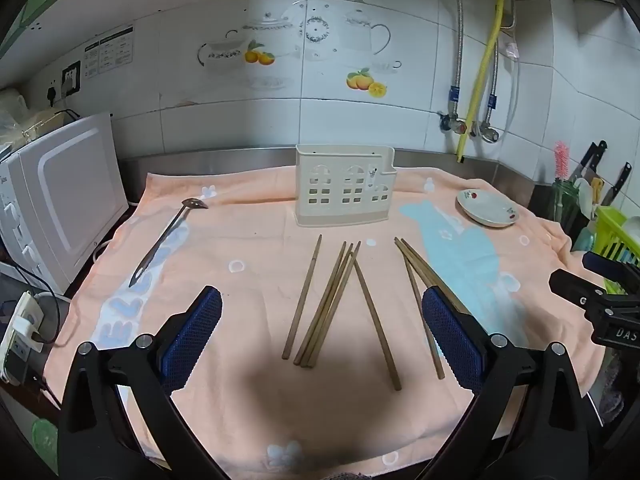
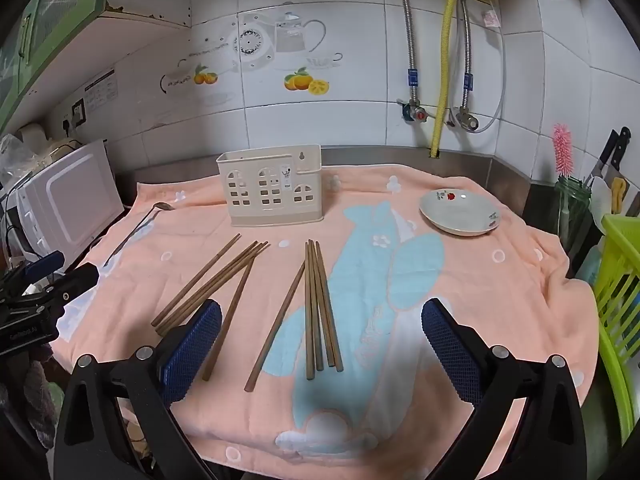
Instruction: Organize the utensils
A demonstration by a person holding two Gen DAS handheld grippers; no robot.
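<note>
left gripper (image 1: 322,328) and right gripper (image 2: 321,330) both gape wide, holding nothing. wooden chopsticks (image 1: 328,304) lie loose mid-frame on the towel (image 1: 248,240), caddy (image 1: 344,190) upper centre. best gather one bundle, close squarely mid-length, then drop upright.

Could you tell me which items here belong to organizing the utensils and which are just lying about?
Belongs to the job:
chopsticks
metal ladle
cream utensil holder

Just lying about:
small plate
microwave
pink bottle brush
knives
green rack
</note>
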